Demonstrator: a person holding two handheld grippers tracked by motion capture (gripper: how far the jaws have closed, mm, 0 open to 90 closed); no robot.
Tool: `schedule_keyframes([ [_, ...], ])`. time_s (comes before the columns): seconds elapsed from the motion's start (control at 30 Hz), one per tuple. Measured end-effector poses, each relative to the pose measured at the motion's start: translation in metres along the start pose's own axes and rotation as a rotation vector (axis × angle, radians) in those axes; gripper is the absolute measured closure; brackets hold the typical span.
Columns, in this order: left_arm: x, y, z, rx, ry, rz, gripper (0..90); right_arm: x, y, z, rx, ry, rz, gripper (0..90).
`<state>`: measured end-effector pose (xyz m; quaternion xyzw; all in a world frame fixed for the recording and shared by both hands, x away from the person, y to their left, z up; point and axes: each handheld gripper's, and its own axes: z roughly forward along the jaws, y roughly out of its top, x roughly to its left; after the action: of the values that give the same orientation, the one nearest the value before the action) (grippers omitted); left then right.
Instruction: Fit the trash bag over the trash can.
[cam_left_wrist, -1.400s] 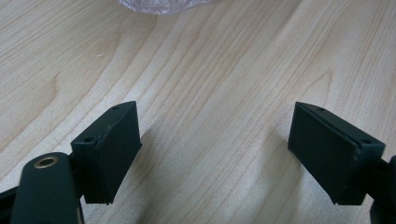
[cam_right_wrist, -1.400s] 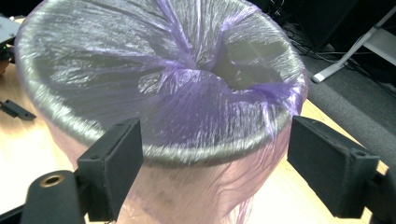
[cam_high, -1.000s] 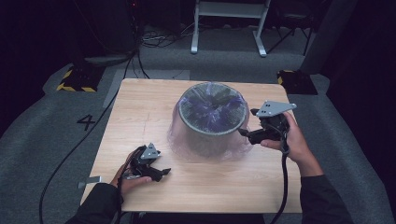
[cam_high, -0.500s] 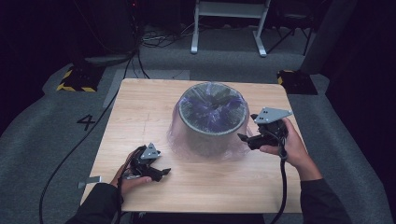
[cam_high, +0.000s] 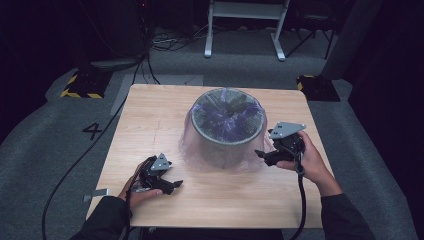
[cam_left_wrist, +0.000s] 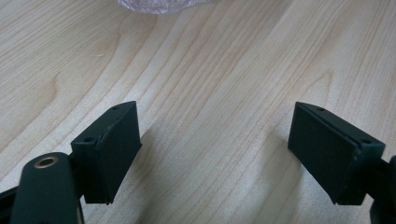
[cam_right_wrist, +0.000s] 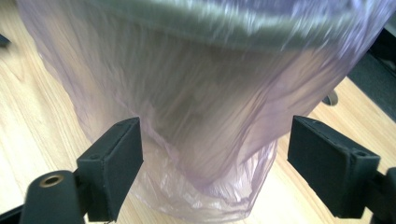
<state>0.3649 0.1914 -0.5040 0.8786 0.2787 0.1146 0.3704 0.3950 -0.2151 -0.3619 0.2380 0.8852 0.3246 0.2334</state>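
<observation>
So nearest the person, the left tool (cam_high: 161, 181) sits low on the worktop (cam_high: 150, 115) with its jaws spread wide, nothing between them, well short of the bag. A bit further in, the right tool (cam_high: 270, 155) is spread open too, right up against the loose purple plastic bag (cam_high: 197, 145) that's draped down over the grey bin (cam_high: 226, 131) in the middle of the worktop. Looks to me like the step is going for the bag's skirt on the right side. Next move probably needs the jaws closed on just a fold of plastic, not the bin wall, before any pulling. Thin film slips easily.
</observation>
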Motion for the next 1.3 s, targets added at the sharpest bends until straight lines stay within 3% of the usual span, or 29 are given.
schedule_keyframes([
  [0.6,0.000,0.000,0.000,0.000,0.000,0.000,16.5,0.004,-0.028,0.019,0.097,-0.006,0.012,18.2],
  [1.3,0.000,0.000,0.000,0.000,0.000,0.000,16.5,0.009,-0.069,0.039,0.176,0.028,0.086,18.8],
])
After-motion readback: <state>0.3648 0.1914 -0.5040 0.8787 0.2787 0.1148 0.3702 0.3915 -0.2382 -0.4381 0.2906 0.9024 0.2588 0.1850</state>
